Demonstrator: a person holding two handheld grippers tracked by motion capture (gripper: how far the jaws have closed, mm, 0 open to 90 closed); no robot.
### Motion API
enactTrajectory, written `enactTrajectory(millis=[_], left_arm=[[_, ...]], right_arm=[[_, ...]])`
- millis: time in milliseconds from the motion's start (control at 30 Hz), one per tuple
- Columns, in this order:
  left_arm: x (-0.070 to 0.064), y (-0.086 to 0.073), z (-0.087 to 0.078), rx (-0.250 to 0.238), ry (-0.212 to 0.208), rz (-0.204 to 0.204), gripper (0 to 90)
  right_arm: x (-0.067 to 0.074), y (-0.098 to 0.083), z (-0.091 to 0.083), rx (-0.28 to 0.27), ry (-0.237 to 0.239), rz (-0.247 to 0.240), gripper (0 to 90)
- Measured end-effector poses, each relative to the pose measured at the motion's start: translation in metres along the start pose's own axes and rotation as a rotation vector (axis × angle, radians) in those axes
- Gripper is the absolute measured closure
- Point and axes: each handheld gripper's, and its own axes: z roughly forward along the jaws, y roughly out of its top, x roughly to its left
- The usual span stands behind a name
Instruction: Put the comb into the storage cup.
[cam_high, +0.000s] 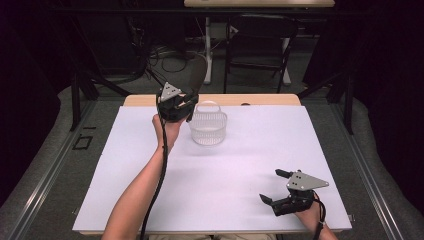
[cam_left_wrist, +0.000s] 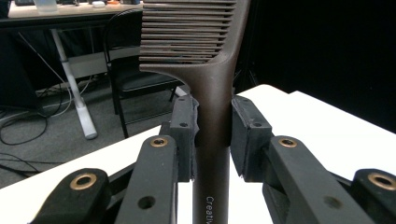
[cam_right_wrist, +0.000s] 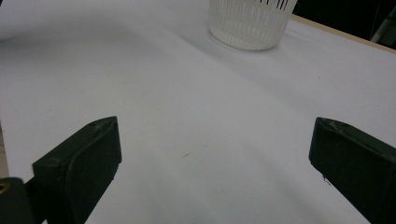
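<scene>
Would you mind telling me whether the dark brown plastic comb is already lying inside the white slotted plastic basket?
No, the dark brown plastic comb stands clamped between the left hand-held gripper's pads, above the table and outside the white slotted plastic basket.

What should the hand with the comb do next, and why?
Probably ease the comb sideways and down into the basket. The left claw pinches its handle, teeth end away from the claw, raised just beside the basket's rim, and the basket looks empty. The right claw rests open near the table's front edge.

Basket mid-table — comb raised just behind.
</scene>
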Motion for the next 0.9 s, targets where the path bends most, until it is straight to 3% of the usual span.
enactTrajectory(millis=[433,900], left_arm=[[-0.003,0.000,0.004,-0.048,-0.016,0.016,72.4],[-0.008,-0.004,0.015,-0.059,-0.039,0.045,72.4]], right_arm=[[-0.001,-0.001,0.001,0.002,0.000,0.002,1.9],[-0.001,-0.001,0.002,0.005,0.000,-0.001,1.9]])
